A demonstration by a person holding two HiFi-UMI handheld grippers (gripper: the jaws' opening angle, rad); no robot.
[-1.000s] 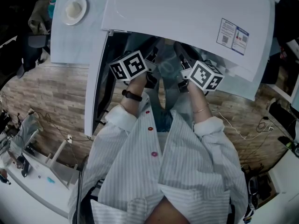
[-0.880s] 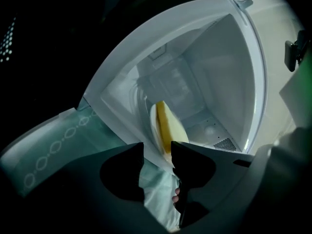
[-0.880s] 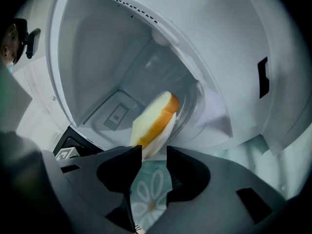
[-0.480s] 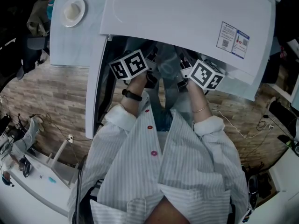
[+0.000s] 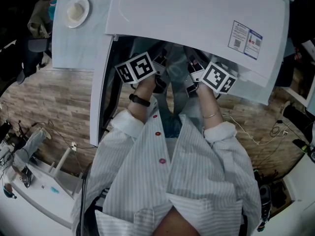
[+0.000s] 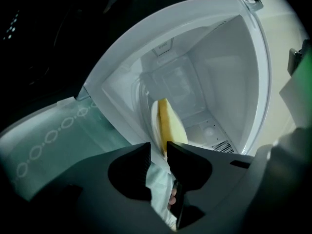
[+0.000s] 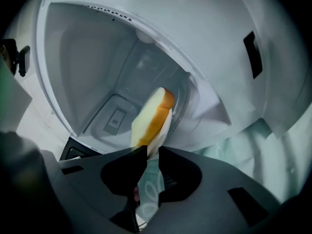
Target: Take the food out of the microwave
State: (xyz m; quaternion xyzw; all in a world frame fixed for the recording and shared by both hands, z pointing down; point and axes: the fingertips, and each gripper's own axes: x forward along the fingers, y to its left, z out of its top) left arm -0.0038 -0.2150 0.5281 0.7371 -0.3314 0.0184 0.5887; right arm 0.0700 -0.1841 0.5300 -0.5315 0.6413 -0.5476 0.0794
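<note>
One microwave point(image 5: 197, 18), two tongs, and one plate point(image 6: 154, 117) of yellow food point(image 6: 171, 128) inside the cavity. Only the gripper views show the left tongs point(image 6: 158, 149) and right tongs point(image 7: 152, 152), which have just been closing, each pinching the plate's rim. In the head view the microwave's top hides jaws and plate.

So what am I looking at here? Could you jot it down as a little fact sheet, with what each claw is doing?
microwave: door open
food: yellow, on a white plate, inside the microwave
left gripper: jaws have just been closing; now on the plate's rim
right gripper: jaws have just been closing; now on the plate's rim too
stage: plate gripped by both grippers, not yet out
</note>
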